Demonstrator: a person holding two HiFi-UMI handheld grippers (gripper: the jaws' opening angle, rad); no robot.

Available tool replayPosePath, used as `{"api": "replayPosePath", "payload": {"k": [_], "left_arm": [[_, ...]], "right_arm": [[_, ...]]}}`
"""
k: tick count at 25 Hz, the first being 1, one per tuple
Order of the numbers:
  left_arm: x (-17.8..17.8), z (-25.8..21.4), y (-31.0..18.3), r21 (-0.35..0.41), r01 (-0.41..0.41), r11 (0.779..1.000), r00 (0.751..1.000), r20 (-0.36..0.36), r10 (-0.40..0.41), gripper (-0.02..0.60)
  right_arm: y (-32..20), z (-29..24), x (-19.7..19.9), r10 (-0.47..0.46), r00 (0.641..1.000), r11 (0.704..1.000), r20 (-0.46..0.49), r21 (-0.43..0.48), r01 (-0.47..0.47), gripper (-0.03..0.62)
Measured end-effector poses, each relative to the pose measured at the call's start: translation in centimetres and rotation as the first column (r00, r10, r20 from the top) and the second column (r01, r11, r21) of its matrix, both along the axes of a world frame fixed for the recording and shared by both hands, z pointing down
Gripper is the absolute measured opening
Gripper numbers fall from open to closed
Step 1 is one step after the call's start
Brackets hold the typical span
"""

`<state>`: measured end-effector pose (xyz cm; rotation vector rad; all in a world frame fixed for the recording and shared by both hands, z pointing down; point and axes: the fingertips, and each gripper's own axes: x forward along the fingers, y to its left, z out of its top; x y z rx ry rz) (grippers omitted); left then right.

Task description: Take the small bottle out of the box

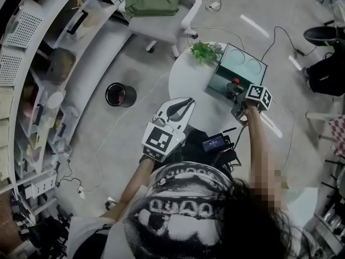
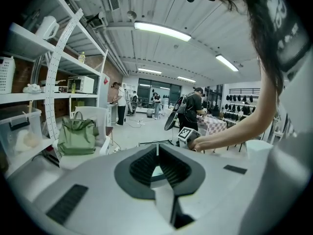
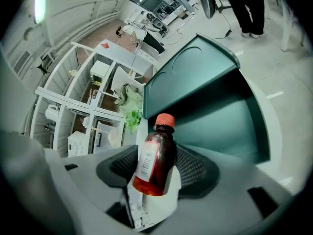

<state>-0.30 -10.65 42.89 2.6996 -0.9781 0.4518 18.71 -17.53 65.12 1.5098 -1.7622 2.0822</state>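
The right gripper (image 1: pixel 237 93), right of centre in the head view, has its jaws set wide around a small brown bottle (image 3: pixel 155 160) with a red cap and a white label. Their ribbed pads (image 3: pixel 198 168) lie against its two sides. In the right gripper view the bottle leans a little to the left at lower centre. The green box (image 3: pixel 220 126) stands open behind it, its lid raised toward the upper middle of the frame. In the head view the bottle sits at the near edge of the box, on the round white bench (image 1: pixel 188 85); whether its base is clear of the box cannot be told. The left gripper (image 2: pixel 156 153), at lower centre of the head view, has its jaws closed tip to tip with nothing between them.
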Motion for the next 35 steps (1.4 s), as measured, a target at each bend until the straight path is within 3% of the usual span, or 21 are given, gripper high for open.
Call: {"api": "replayPosePath", "payload": {"k": [6,15,25,35], "left_arm": [[-1.8,-0.4,0.6,0.010,-0.051,0.999,0.999,-0.017,0.052,0.021],[-4.8,-0.9,2.5,-0.015,-0.127,0.992,0.991,-0.032,0.127,0.021],[-9.0,0.1,5.4,-0.014,-0.240,0.971,0.970,-0.027,0.240,0.021],[-12.6,1.6,7.4,-0.014,-0.325,0.946,0.946,-0.021,0.324,0.021]], "right_arm": [[2.2,-4.8,-2.7,0.054,0.996,0.989,0.066,0.132,-0.062,0.242],[7.2,-9.7,-7.8,0.096,0.992,0.961,0.083,0.251,-0.114,0.242],[13.2,-13.0,-14.7,0.163,0.981,0.925,0.104,0.330,-0.188,0.241],[17.5,-14.4,-18.3,0.229,0.971,0.894,0.072,0.378,-0.239,0.241]]}}
